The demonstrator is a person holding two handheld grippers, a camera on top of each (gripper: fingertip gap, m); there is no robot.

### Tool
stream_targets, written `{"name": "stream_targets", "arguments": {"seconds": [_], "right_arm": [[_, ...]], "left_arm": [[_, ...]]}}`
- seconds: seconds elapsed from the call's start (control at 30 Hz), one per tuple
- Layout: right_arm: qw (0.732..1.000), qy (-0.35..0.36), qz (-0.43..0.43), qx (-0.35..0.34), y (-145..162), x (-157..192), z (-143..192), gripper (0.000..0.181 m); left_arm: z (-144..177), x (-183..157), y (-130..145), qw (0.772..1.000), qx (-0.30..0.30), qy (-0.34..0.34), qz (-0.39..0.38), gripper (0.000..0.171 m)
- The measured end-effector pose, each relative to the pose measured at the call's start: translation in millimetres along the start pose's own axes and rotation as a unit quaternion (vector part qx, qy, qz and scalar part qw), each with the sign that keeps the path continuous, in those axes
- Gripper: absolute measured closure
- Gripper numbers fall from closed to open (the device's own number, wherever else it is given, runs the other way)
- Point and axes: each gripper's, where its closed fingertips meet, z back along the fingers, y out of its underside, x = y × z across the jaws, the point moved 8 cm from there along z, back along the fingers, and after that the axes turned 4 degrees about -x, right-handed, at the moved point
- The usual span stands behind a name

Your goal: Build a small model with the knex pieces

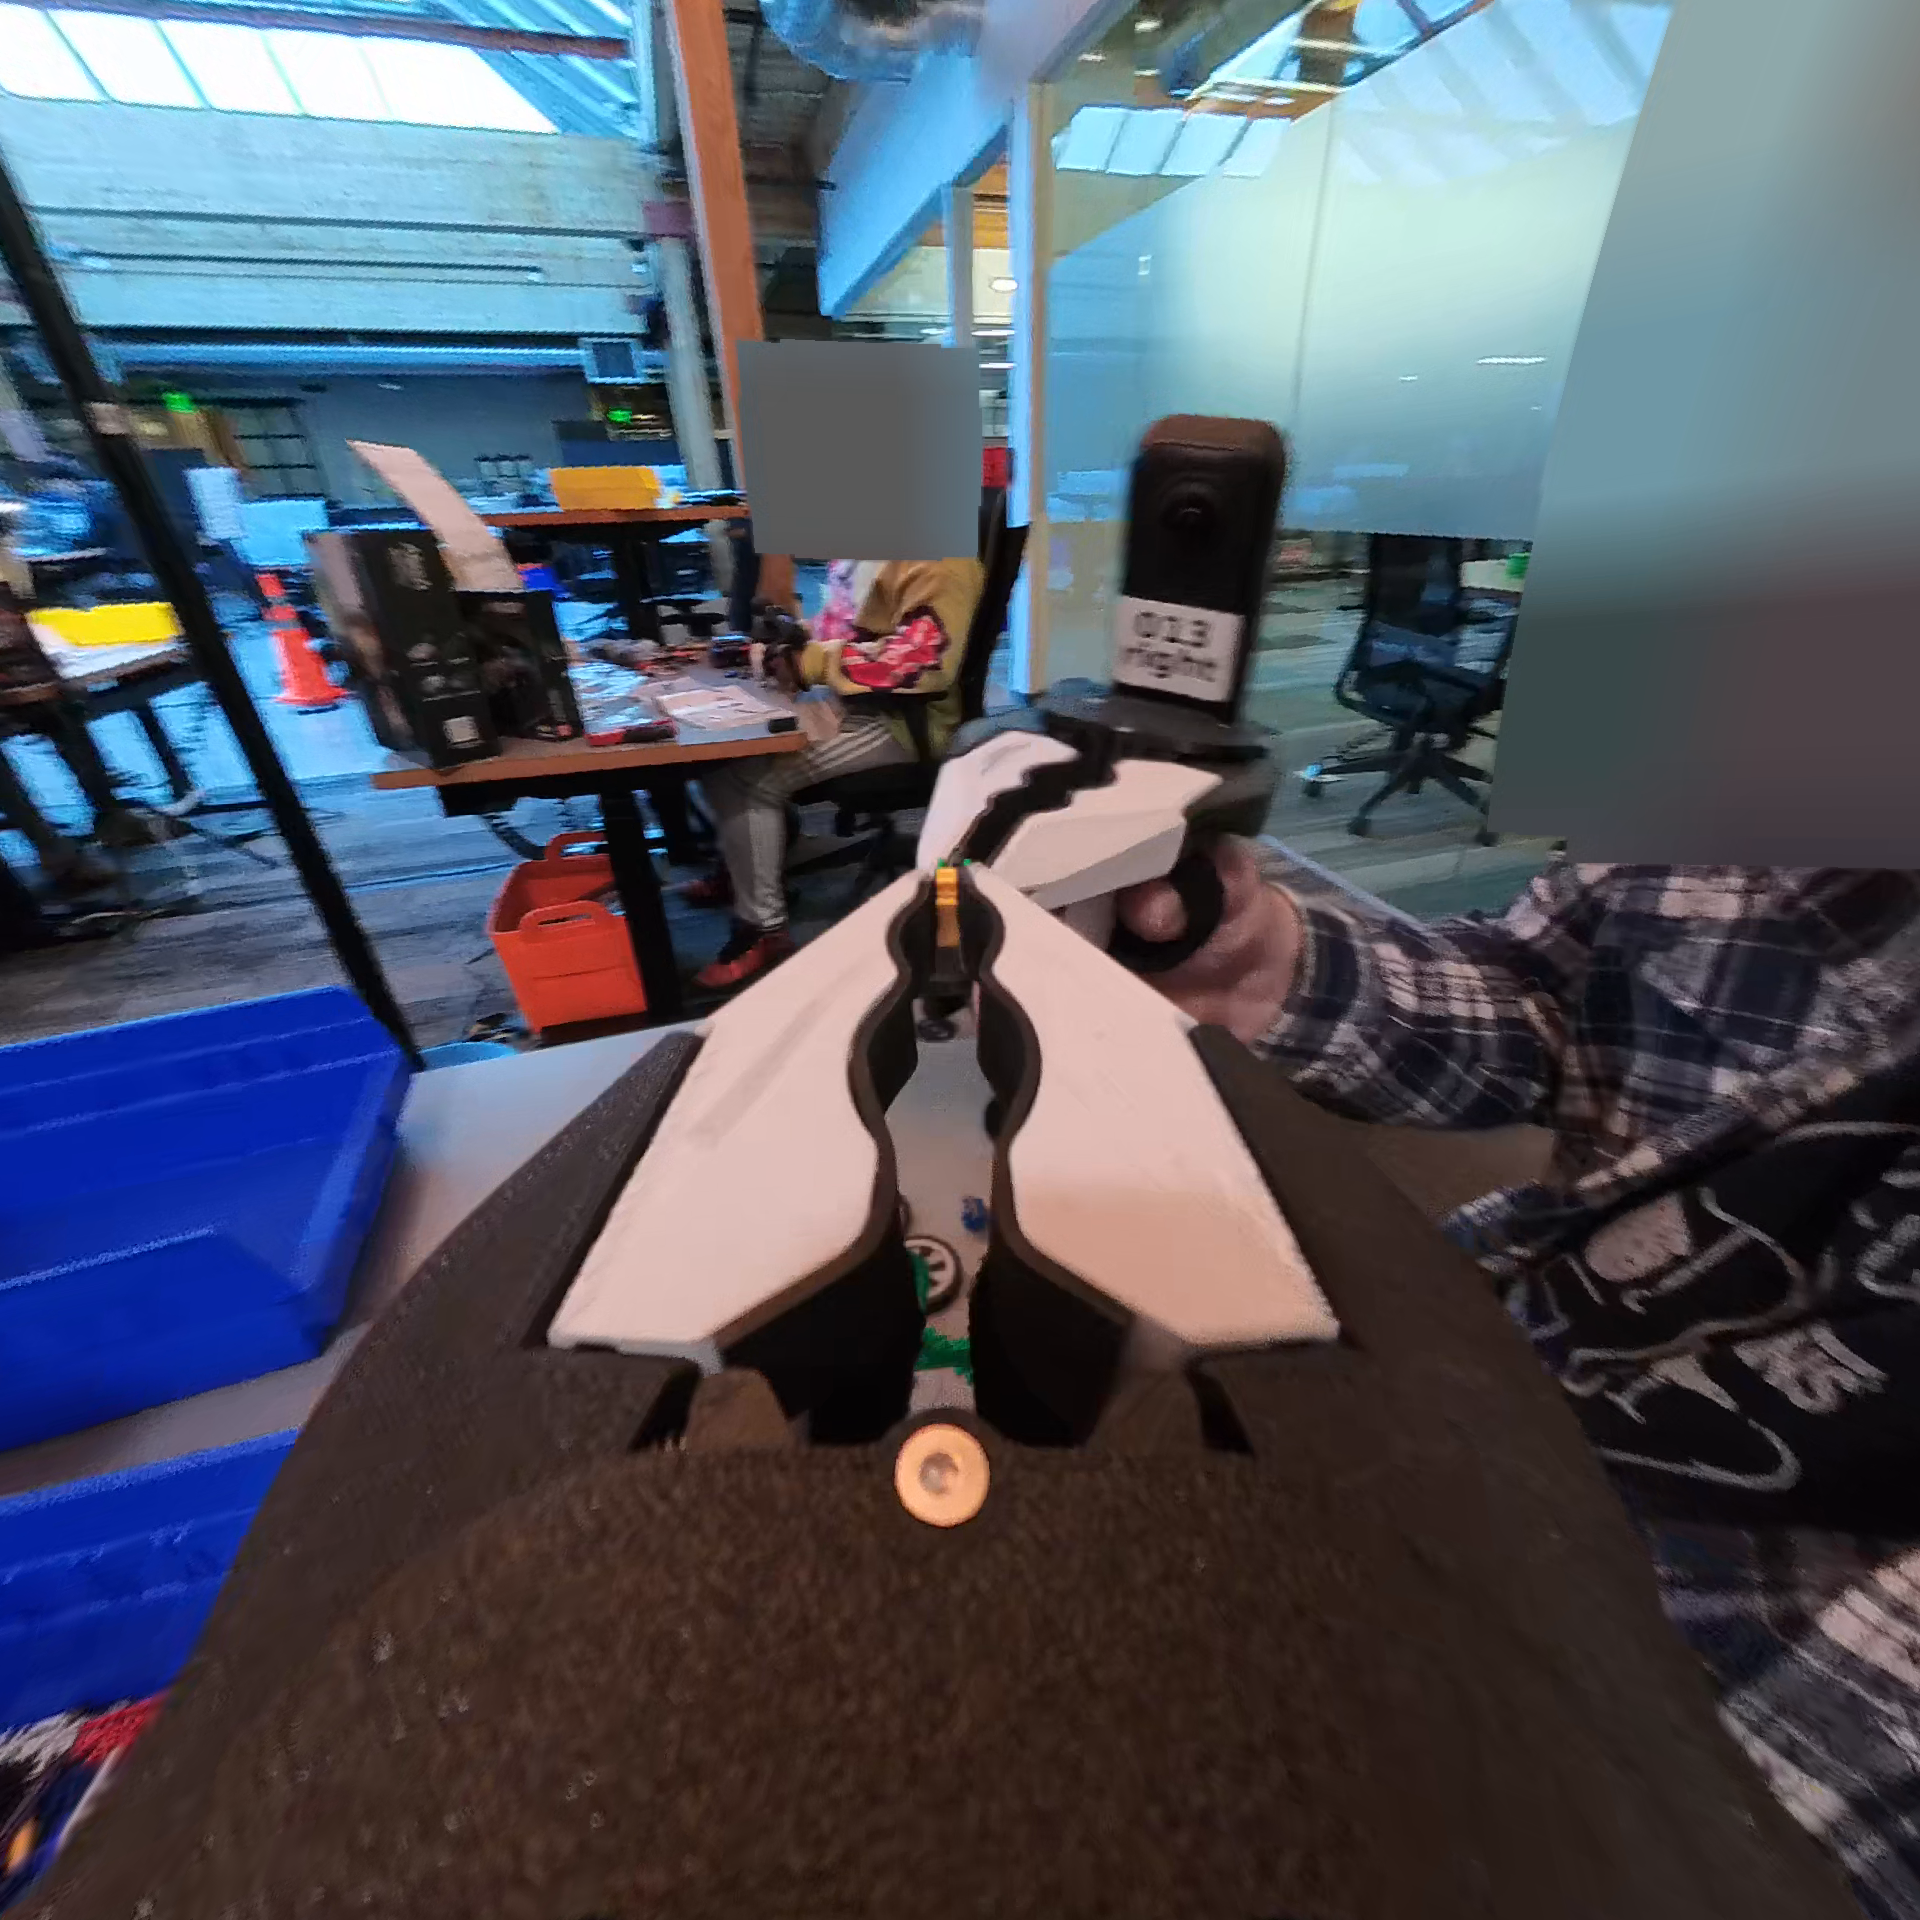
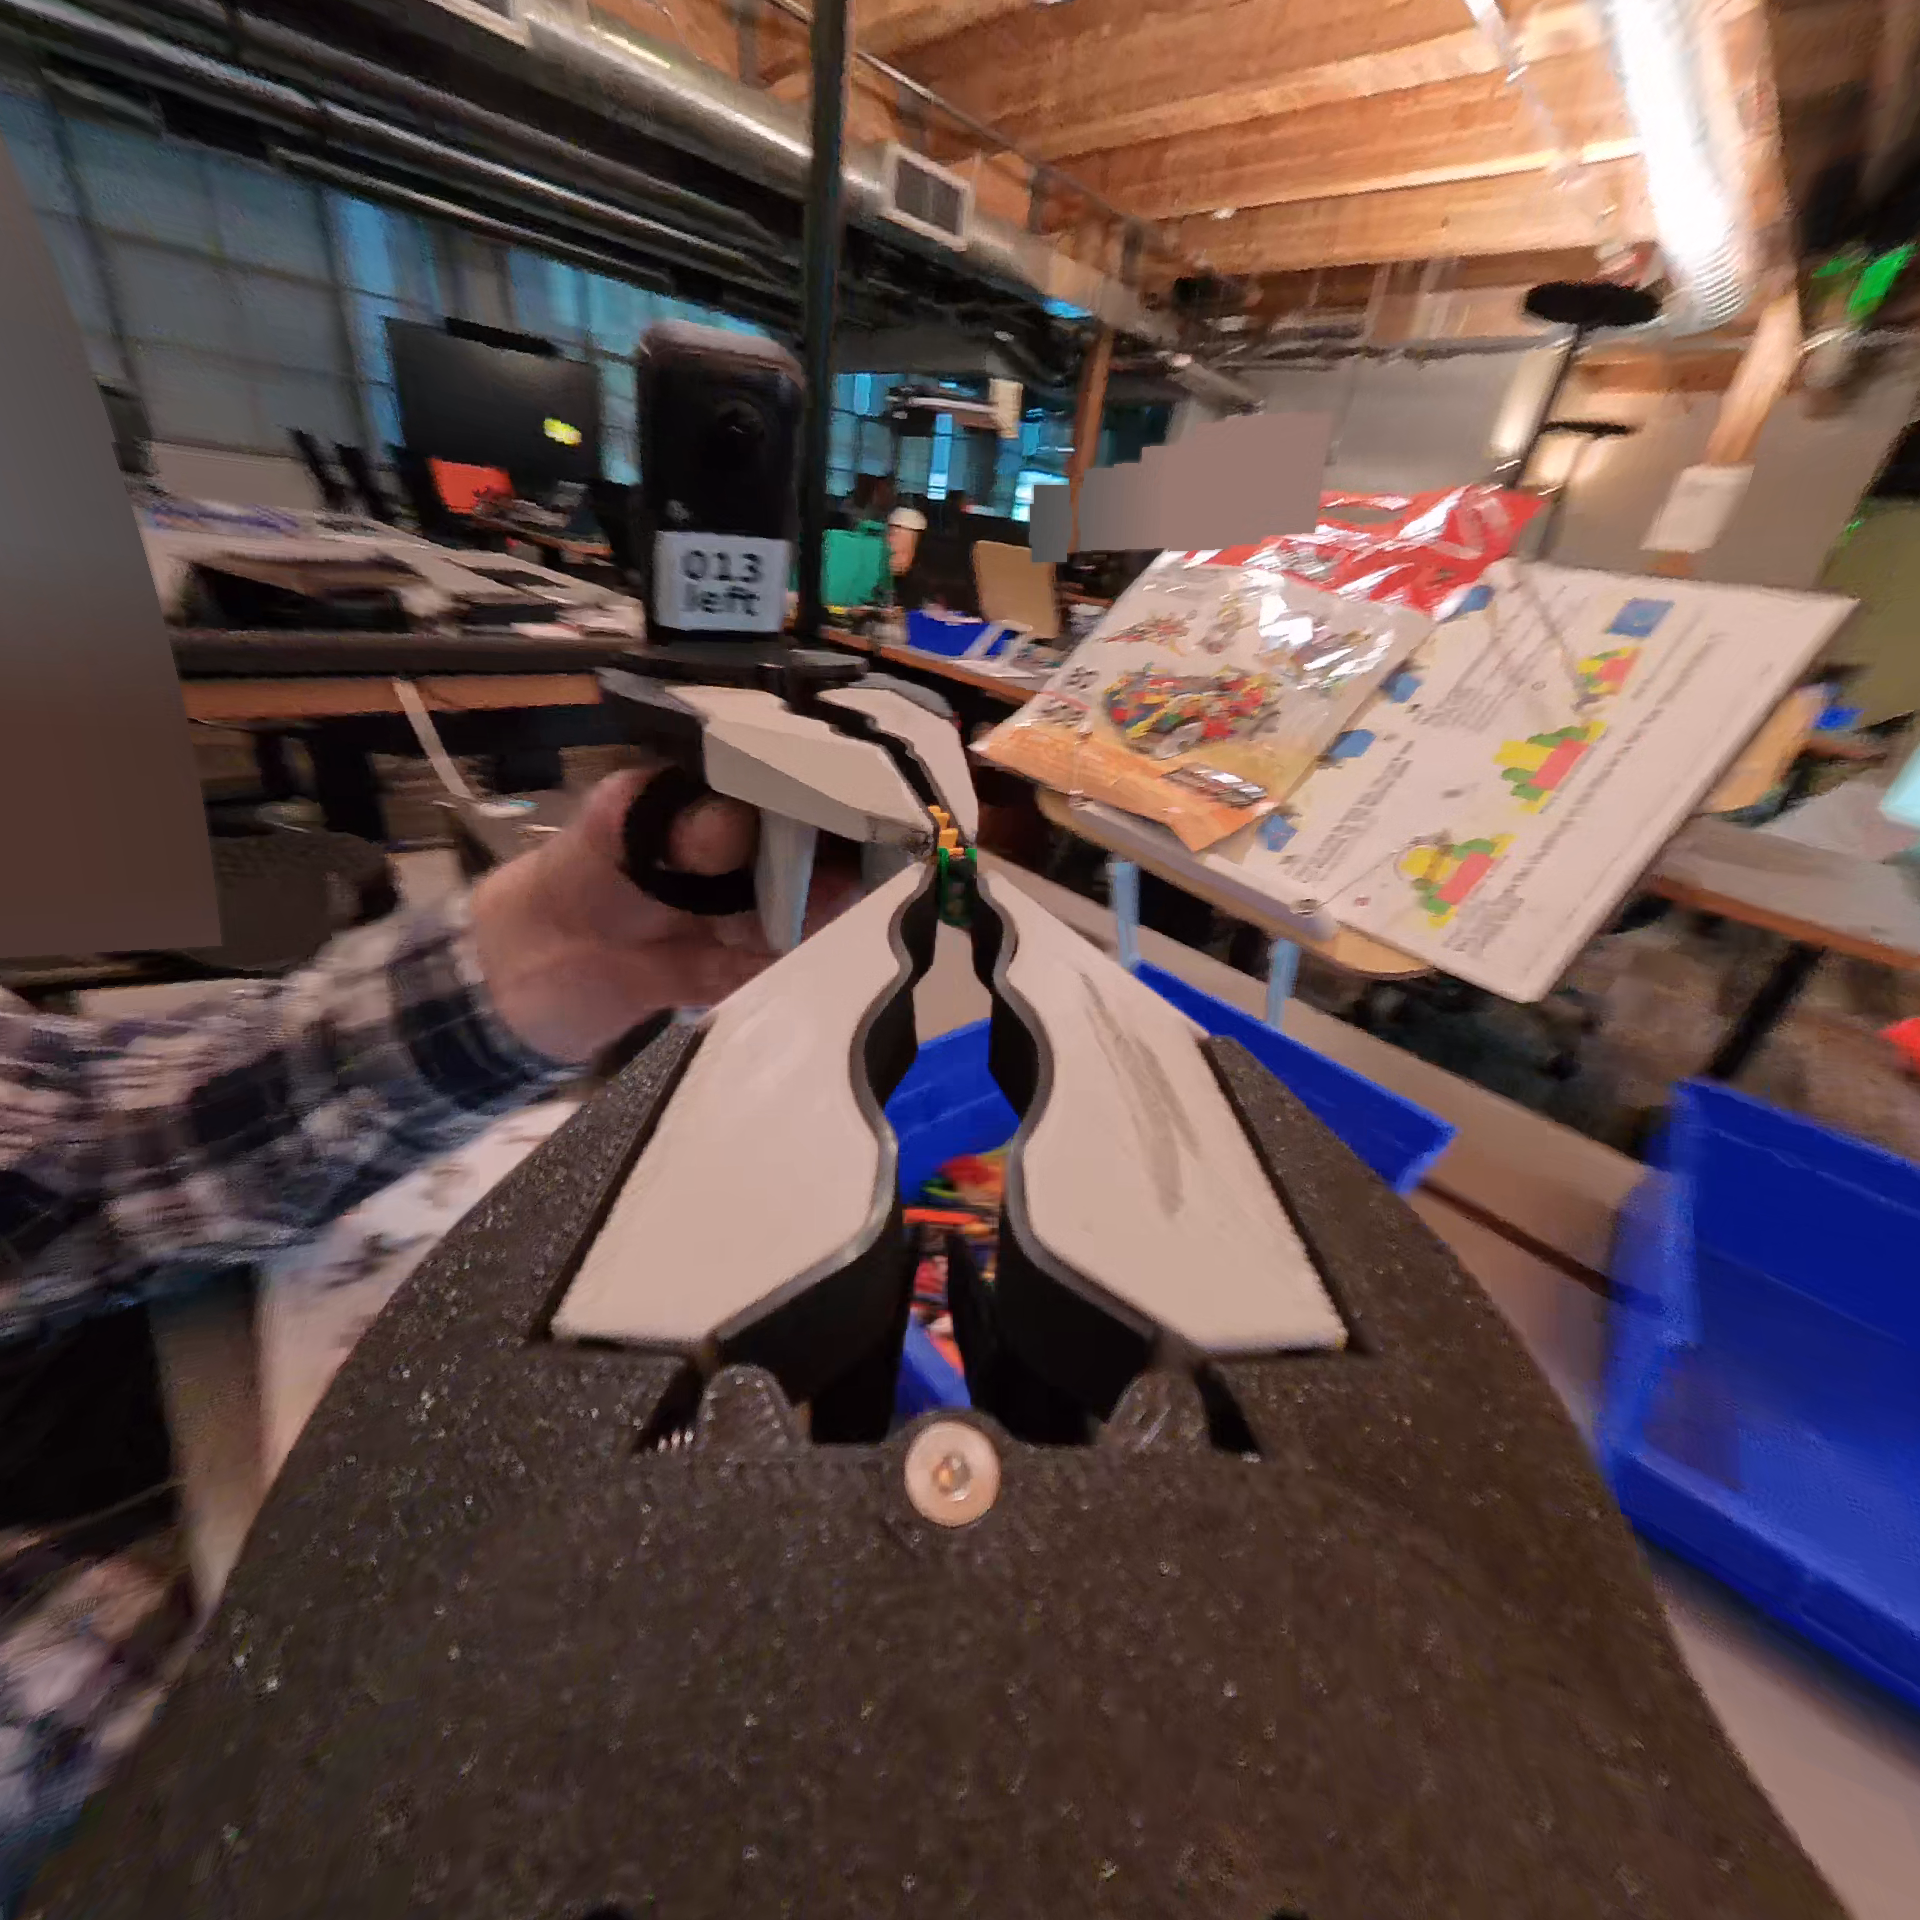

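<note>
**Two tiny bricks held tip to tip**

Left wrist view: black body first, then the white fingers of the left gripper (image 1: 948, 896), pinched tight on a small yellow brick piece (image 1: 947, 906) right at the tips. Straight ahead, touching those tips, is the right gripper (image 1: 961, 847), held by a hand (image 1: 1210, 920) in a plaid sleeve. A blue bin (image 1: 177, 1174) sits off to the left, and the grey table (image 1: 457, 1143) lies below.

Right wrist view: the right gripper (image 2: 954, 883) is squeezed shut on a small green brick piece (image 2: 953, 878). The left gripper (image 2: 940, 823) meets it just ahead, yellow piece (image 2: 941, 819) against green. Below the fingers is a blue bin of mixed bricks (image 2: 951, 1195).

I think a crooked push could pop a brick out, because each is held only by the very tips. It would drop and be hard to find.
</note>
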Motion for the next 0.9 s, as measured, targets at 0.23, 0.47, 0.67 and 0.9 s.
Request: {"name": "stream_targets", "arguments": {"seconds": [0.23,0.47,0.67,0.9], "right_arm": [[0.913,0.193,0.353,0.070,-12.2,15.5,-7.1,0.178],[0.937,0.185,0.293,0.047,-20.3,8.8,-8.3,0.177],[0.953,0.144,0.239,0.121,-4.9,-16.8,-40.4,0.176],[0.946,0.067,0.119,0.293,48.9,-50.3,-90.5,0.159]], "left_arm": [[-9.7,10.1,-7.2,0.988,-0.019,-0.156,0.000,0.171],[8.3,21.5,-13.9,0.980,-0.028,-0.195,-0.016,0.171],[41.8,46.6,-11.6,0.968,0.007,-0.249,-0.014,0.171],[65.9,57.2,-7.4,0.957,0.076,-0.279,-0.019,0.171]]}}
